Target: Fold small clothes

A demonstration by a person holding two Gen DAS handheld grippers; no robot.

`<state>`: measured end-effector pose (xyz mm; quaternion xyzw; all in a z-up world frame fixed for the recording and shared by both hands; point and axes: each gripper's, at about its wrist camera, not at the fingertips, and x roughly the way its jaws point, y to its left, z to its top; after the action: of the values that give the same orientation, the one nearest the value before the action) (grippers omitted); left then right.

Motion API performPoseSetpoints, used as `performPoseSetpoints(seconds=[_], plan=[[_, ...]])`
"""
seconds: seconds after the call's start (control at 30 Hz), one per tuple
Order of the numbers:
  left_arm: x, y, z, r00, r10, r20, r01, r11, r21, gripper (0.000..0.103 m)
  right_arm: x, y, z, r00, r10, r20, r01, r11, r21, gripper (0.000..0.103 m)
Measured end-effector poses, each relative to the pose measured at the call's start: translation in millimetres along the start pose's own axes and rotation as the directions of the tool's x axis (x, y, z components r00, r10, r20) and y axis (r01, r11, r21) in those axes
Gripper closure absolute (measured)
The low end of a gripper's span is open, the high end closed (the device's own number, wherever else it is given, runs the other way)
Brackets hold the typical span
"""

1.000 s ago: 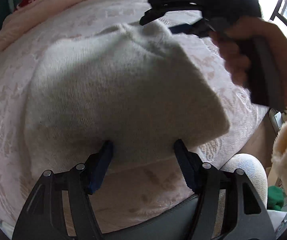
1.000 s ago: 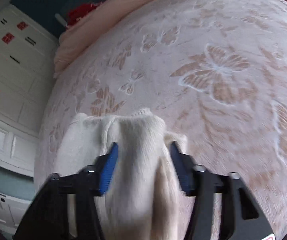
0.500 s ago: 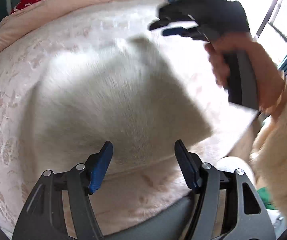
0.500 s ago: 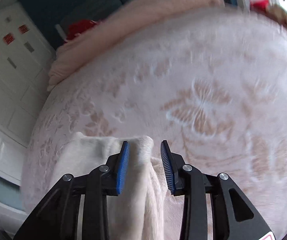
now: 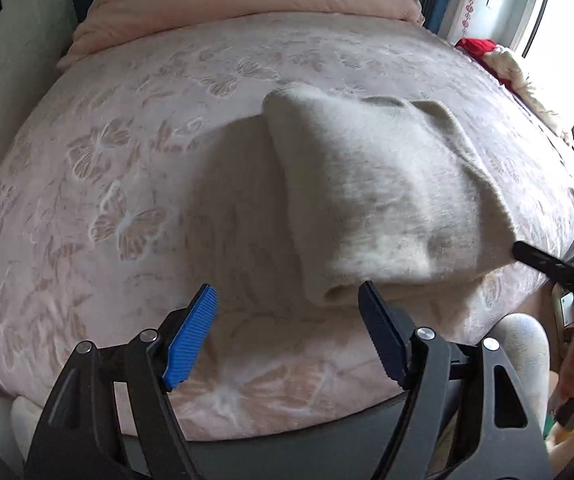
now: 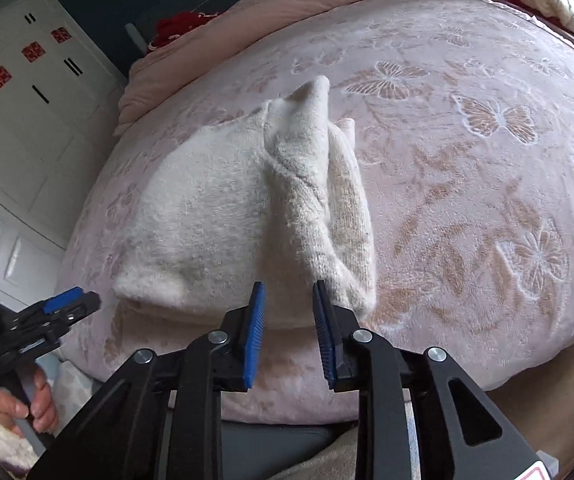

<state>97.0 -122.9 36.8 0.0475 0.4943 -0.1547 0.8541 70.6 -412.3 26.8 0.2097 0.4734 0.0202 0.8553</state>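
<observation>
Left gripper point(image 5: 287, 332) gapes wide, empty; right gripper point(image 6: 287, 320), narrower, empty, sees sweater's point(image 6: 247, 208) folded layers.

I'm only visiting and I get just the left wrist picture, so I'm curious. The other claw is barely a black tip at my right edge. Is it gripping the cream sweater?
Observer: No. The right claw is open a little and empty, and it sits just short of the cream knit sweater.
Operator: Is the right side of the fold neat?
Observer: Not quite. Along that edge, ribbed layers stack unevenly, and one knit corner pokes up at the far end.
Operator: Anything in the room I'm missing?
Observer: The doors of the white cabinet carry red square patches.
</observation>
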Motion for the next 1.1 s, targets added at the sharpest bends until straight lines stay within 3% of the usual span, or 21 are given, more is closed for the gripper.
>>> performPoseSetpoints(seconds=[0.07,0.1,0.13,0.17,0.23,0.27,0.3,0.37,0.4,0.43,0.5,0.53,0.6,0.63,0.7,0.77,0.87,0.9,1.0,1.1], plan=[[8,-16,0,0.999,0.010,0.043,-0.012,0.999,0.053,0.032,20,0,5,1.000,0.015,-0.016,-0.014,1.000,0.025,0.075],[14,-23,-4,0.999,0.022,0.039,-0.025,0.997,0.075,0.032,28,2,6,0.999,0.028,-0.022,-0.027,0.999,0.032,0.082],[29,-30,-5,0.999,0.029,0.016,-0.031,0.994,0.101,0.034,31,2,5,0.999,0.031,-0.022,-0.031,0.999,0.030,0.098],[41,-34,-7,1.000,0.024,-0.007,-0.023,0.993,0.119,0.048,28,2,7,0.999,0.034,-0.014,-0.033,0.999,0.029,0.098],[64,-38,-12,0.995,0.025,-0.094,-0.009,0.987,0.160,0.058,8,3,12,0.999,0.042,0.027,-0.042,0.999,0.008,0.098],[64,-37,-14,0.994,0.014,-0.109,0.003,0.988,0.155,0.058,3,2,13,0.999,0.030,0.039,-0.030,1.000,-0.008,0.098],[60,-36,-17,0.994,-0.012,-0.105,0.027,0.989,0.147,0.058,-1,1,13,0.999,0.017,0.040,-0.016,1.000,-0.021,0.096],[46,-32,-24,0.998,-0.023,-0.056,0.032,0.988,0.154,0.047,-5,-3,11,0.999,-0.011,0.033,0.012,0.999,-0.035,0.081],[43,-31,-26,0.999,-0.015,-0.036,0.020,0.987,0.160,0.045,-2,-6,8,1.000,-0.002,0.030,0.003,1.000,-0.026,0.062],[43,-28,-27,1.000,-0.008,-0.019,0.011,0.987,0.160,0.045,3,-9,7,1.000,0.006,0.019,-0.006,1.000,-0.014,0.058],[47,-24,-25,1.000,-0.003,-0.012,0.005,0.991,0.134,0.046,15,-10,7,1.000,0.030,-0.010,-0.030,1.000,-0.002,0.059],[50,-20,-22,1.000,-0.002,-0.004,0.002,0.993,0.114,0.046,22,-11,6,1.000,0.028,-0.014,-0.028,1.000,0.002,0.067],[57,-19,-15,1.000,0.019,-0.004,-0.018,0.994,0.105,0.063,31,-11,8,0.999,0.026,-0.025,-0.025,1.000,0.013,0.092],[61,-16,-12,1.000,-0.005,-0.028,0.008,0.996,0.086,0.090,25,-10,10,1.000,0.023,-0.001,-0.023,0.999,0.021,0.093],[49,-8,-5,0.999,-0.046,-0.008,0.046,0.999,0.020,0.092,2,-9,17,0.998,-0.018,0.066,0.018,1.000,0.005,0.094],[32,-7,-4,0.998,-0.050,0.030,0.050,0.999,0.015,0.094,-15,-23,17,0.994,-0.048,0.101,0.044,0.998,0.041,0.095],[47,-9,-16,0.999,-0.031,-0.036,0.032,0.999,0.030,0.095,33,-42,0,0.995,-0.079,-0.057,0.080,0.996,0.026,0.095],[57,-10,-21,0.998,-0.026,-0.059,0.028,0.999,0.037,0.095,39,-41,-3,0.994,-0.087,-0.069,0.088,0.996,0.017,0.094],[63,-12,-28,0.996,-0.040,-0.079,0.043,0.998,0.036,0.094,19,-31,7,0.996,-0.084,-0.028,0.084,0.996,0.000,0.091],[35,-10,-21,0.994,-0.063,-0.090,0.067,0.997,0.042,0.091,-6,-19,16,0.997,-0.083,0.005,0.083,0.996,-0.017,0.080]])
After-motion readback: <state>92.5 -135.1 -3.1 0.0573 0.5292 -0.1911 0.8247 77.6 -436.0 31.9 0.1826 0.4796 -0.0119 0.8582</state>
